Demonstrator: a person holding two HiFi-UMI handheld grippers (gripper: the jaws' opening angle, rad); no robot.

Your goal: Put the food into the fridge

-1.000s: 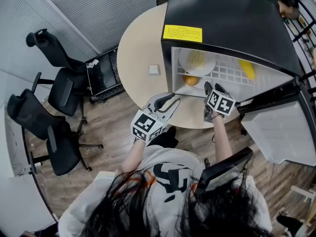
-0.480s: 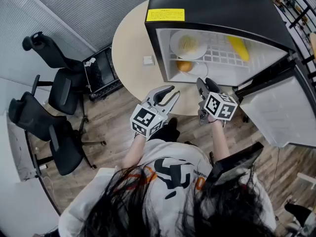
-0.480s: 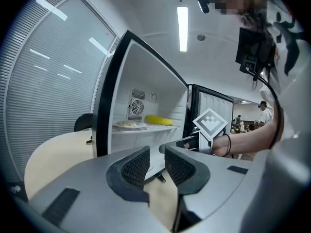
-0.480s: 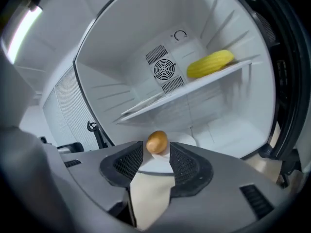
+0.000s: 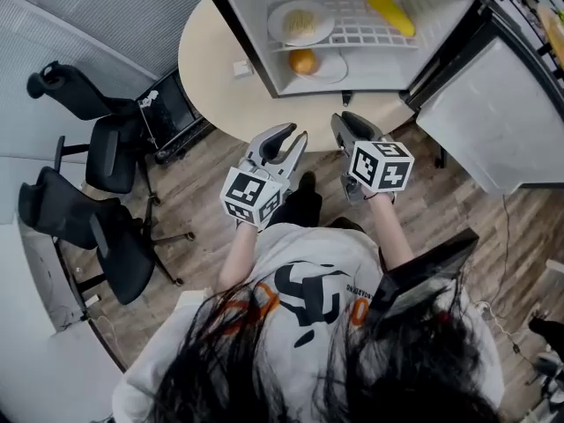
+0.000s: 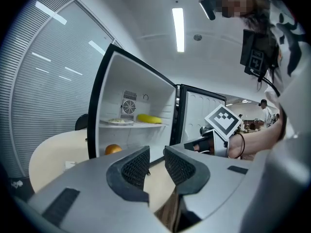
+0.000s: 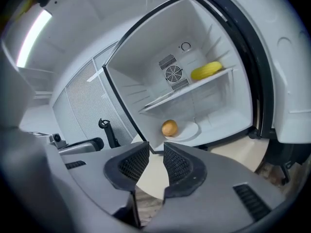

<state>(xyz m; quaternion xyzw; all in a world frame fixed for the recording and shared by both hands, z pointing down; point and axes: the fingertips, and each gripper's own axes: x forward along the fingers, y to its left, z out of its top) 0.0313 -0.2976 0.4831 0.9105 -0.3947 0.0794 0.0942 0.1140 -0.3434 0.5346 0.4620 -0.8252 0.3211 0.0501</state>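
Tools are hovering empty, my left tool (image 5: 295, 136) narrow, right tool (image 5: 348, 120) just narrowing; orange (image 5: 302, 61), corn (image 5: 388, 9) and noodle plate (image 5: 300, 22) are lying ahead inside the open fridge (image 5: 254, 33).

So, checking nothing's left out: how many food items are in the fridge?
3: a plate of food and a yellow cob on the shelf, an orange below. None seems hidden.

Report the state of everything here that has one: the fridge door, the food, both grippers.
fridge door: swung wide open.
corn cob: lying on the upper shelf.
plate of pale food: on the upper shelf, apart from the cob.
orange: on the lower plate, below the shelf.
left gripper: jaws slightly apart, empty.
right gripper: jaws just closing, narrow gap, empty.
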